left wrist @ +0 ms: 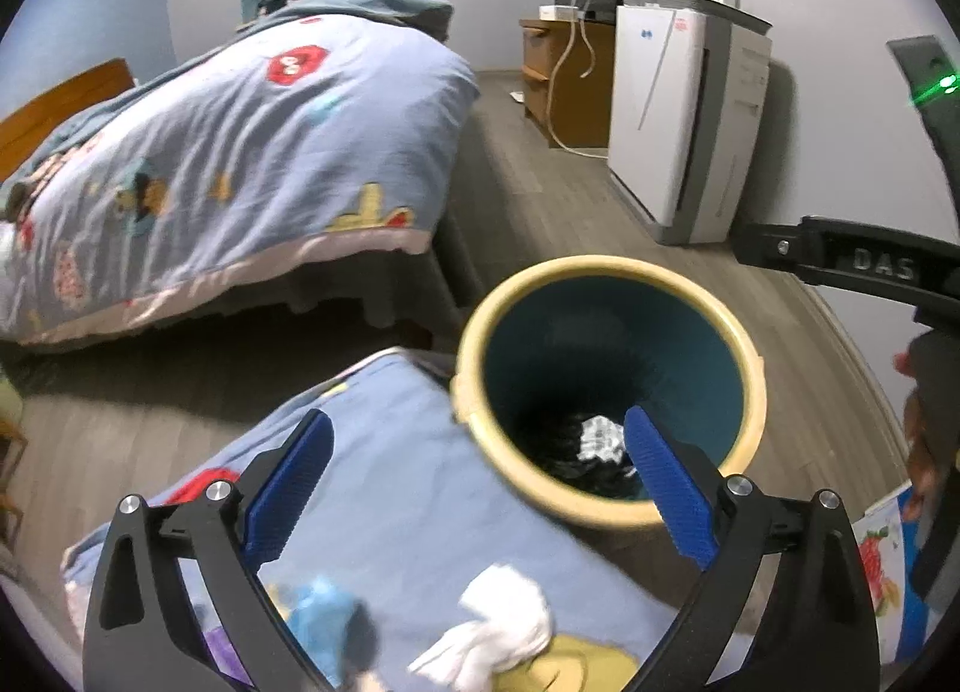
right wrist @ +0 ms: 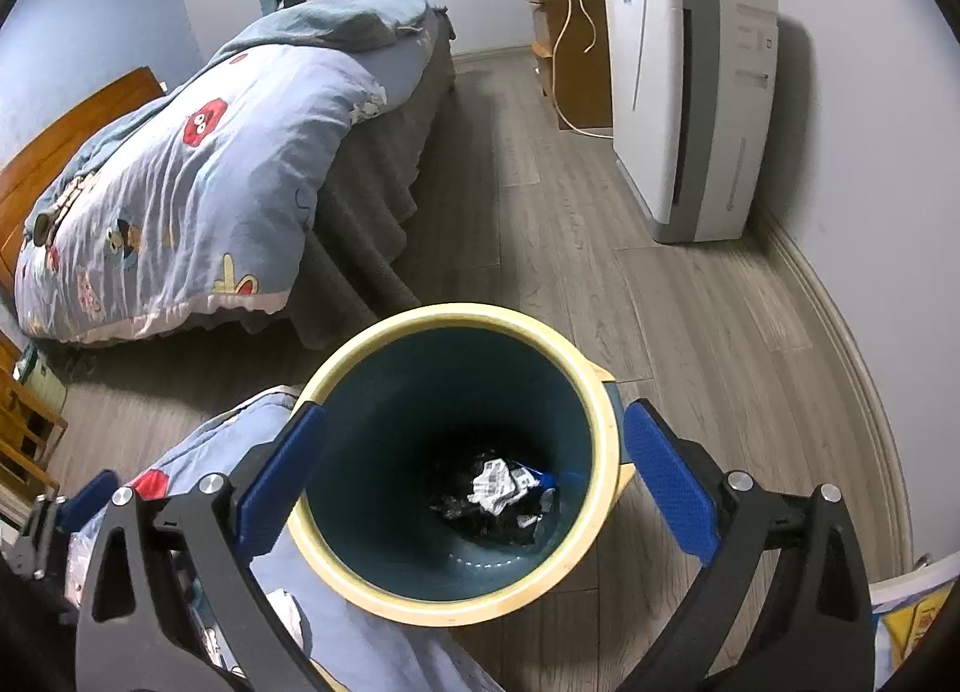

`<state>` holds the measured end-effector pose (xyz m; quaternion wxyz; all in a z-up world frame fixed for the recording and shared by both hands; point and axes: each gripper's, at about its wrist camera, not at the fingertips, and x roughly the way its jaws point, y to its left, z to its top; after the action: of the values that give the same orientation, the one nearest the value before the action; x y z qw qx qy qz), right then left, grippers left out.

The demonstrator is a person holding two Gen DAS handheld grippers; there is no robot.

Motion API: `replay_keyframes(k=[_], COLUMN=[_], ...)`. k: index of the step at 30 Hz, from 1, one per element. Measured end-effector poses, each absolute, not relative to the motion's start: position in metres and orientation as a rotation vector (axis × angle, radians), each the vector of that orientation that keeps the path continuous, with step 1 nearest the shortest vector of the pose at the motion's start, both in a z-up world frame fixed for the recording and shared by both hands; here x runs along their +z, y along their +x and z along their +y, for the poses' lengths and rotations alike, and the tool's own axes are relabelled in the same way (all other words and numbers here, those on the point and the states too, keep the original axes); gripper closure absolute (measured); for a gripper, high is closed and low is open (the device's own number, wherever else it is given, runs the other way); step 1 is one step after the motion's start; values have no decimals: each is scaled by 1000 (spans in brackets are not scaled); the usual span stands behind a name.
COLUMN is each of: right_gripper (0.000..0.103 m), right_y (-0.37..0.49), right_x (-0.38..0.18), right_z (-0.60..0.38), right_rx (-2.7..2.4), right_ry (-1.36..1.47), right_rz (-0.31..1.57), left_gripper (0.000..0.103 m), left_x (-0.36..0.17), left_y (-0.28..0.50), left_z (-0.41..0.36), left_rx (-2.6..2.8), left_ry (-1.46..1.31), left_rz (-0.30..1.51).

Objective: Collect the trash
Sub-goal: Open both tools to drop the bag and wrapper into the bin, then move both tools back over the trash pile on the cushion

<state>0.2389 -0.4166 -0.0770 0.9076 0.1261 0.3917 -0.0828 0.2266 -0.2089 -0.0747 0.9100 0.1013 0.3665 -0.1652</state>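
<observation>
A round bin [left wrist: 750,386] [right wrist: 606,410] with a cream rim and dark blue inside stands on the floor beside a blue quilt. Crumpled white paper [left wrist: 600,437] [right wrist: 498,485] lies at its bottom on dark litter. My left gripper [left wrist: 480,476] is open, empty, over the quilt edge and the bin's near rim. A white crumpled tissue [left wrist: 498,626] lies on the quilt [left wrist: 396,482] below it. My right gripper [right wrist: 474,470] is open and empty, straddling the bin's mouth from above. The right tool [left wrist: 852,260] shows at the right edge of the left wrist view.
A bed with a patterned blue duvet [right wrist: 180,194] fills the left. A white air purifier [right wrist: 690,104] stands by the right wall, a wooden cabinet [right wrist: 570,62] with cables behind it. Grey wood floor [right wrist: 660,320] lies between. A colourful printed sheet [left wrist: 882,560] is at the lower right.
</observation>
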Motion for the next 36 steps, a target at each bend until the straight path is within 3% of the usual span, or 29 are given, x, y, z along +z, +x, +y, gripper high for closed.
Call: replay_keyframes(k=[18, 28, 36], right_gripper=[6, 6, 6], right_y=[217, 173, 153], right_x=[-49, -29, -51], right_z=[-355, -280, -231], right_rx=[-106, -46, 0], right_ry=[238, 107, 108], right_rz=[809, 782, 845], left_gripper=[5, 5, 5], left_x=[-11, -22, -29], left_y=[140, 100, 85], left_z=[-50, 32, 74], left_rx=[-148, -31, 26], left_ry=[150, 0, -9], left_rz=[719, 744, 725])
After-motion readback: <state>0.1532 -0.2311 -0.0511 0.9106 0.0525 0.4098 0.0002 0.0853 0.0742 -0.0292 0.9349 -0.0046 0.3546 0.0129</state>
